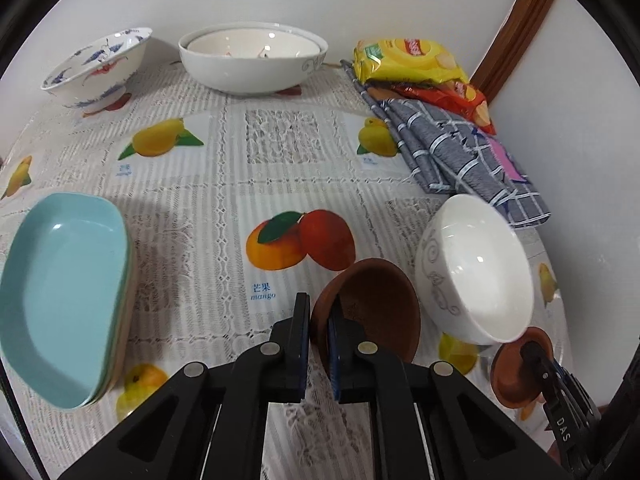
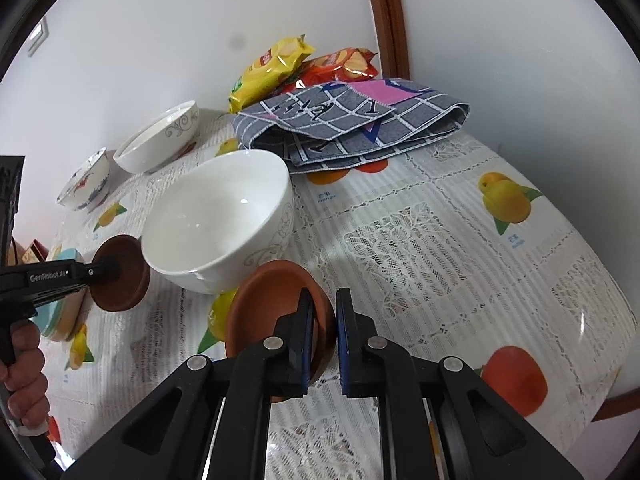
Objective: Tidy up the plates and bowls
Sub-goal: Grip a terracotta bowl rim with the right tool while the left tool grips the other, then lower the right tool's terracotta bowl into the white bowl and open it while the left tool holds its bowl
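My left gripper [image 1: 319, 312] is shut on the rim of a brown clay saucer [image 1: 372, 308], held tilted above the table; this saucer also shows in the right wrist view [image 2: 120, 276]. My right gripper [image 2: 323, 312] is shut on the rim of a second brown clay saucer [image 2: 272, 304], which shows at lower right in the left wrist view [image 1: 516, 372]. A white bowl [image 1: 476, 268] stands between the two saucers, also in the right wrist view [image 2: 220, 224]. A stack of light blue dishes [image 1: 64, 292] lies at the left.
At the back stand a blue-patterned bowl [image 1: 100, 68] and a wide white bowl [image 1: 252, 60] with another nested inside. A folded grey checked cloth [image 1: 460, 152] and snack bags [image 1: 408, 60] lie at the back right corner. The table edge [image 2: 616, 360] runs at the right.
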